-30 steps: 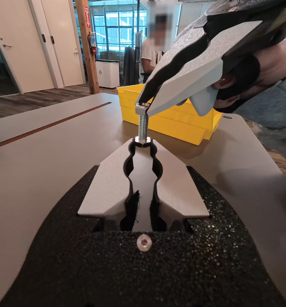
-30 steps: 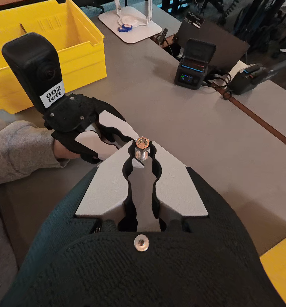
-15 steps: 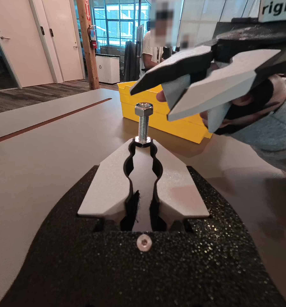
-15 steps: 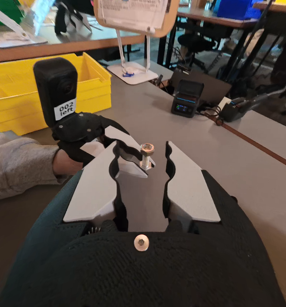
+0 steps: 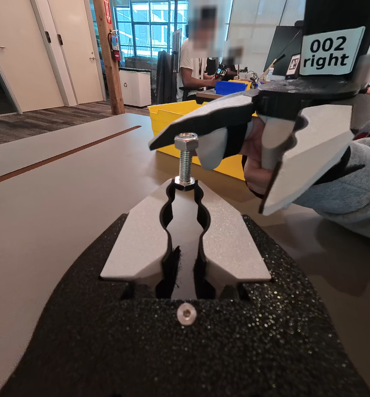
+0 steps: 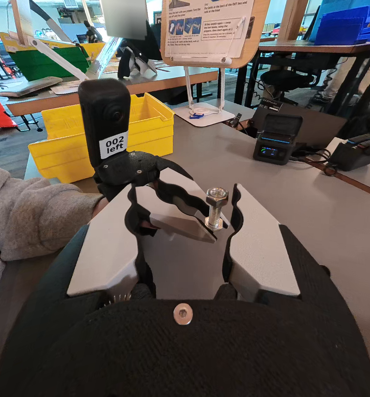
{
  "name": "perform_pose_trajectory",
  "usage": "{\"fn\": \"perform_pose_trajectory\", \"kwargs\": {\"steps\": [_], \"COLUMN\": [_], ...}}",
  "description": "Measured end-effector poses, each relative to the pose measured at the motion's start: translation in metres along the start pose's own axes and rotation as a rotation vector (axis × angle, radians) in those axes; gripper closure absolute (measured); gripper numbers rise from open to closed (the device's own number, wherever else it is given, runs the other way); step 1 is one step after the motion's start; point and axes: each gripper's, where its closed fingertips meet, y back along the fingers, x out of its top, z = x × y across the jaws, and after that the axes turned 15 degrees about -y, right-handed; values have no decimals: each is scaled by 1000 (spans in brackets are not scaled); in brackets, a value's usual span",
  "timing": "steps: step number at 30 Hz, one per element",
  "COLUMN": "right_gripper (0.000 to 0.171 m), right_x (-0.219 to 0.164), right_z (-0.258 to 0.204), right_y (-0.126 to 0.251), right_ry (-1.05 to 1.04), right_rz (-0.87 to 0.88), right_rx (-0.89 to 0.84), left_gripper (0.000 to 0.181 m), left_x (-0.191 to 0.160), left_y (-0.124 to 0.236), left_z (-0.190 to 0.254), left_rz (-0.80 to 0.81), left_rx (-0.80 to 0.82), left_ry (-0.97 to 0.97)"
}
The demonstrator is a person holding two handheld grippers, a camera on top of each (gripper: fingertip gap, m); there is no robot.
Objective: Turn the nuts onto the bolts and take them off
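Note:
A silver bolt stands upright with its head pinched in the tips of my left gripper, which is shut on it. A hex nut sits at the top of the thread. My right gripper is open, and the nut stands between its fingers, close to the right one, touching neither. In the left wrist view the right gripper comes in from the right at the nut's height. The right wrist view shows the left gripper holding the bolt low over the table.
A yellow bin stands on the grey table behind the left gripper; it also shows in the left wrist view. A small black printer, cables and a sheet on a stand are at the back right. Spacing between my two grippers at the tips: around 6 cm.
My right gripper was shut on the nut a second ago. It has opened, let go and levelled out. The nut stays on top of the bolt. The left gripper has not moved.

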Motion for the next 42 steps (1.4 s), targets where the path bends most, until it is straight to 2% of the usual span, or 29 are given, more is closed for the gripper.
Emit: {"fn": "perform_pose_trajectory", "kwargs": {"steps": [12, 21, 34, 42], "right_gripper": [86, 83, 91, 86], "right_x": [-5, 1, -10, -1], "right_z": [3, -2, -4, -5], "right_y": [20, -3, 24, 3], "right_ry": [-12, 5, 25, 2], "right_rz": [25, 40, 55, 78], "right_rx": [-31, 22, 2, 53], "left_gripper": [166, 166, 166, 166], "left_x": [-3, 4, -1, 7], "left_y": [1, -4, 7, -1], "left_z": [-4, 22, -8, 33], "left_rz": [-20, 16, 11, 41], "left_rx": [15, -124, -15, -229], "left_ry": [26, -22, 62, -14]}}
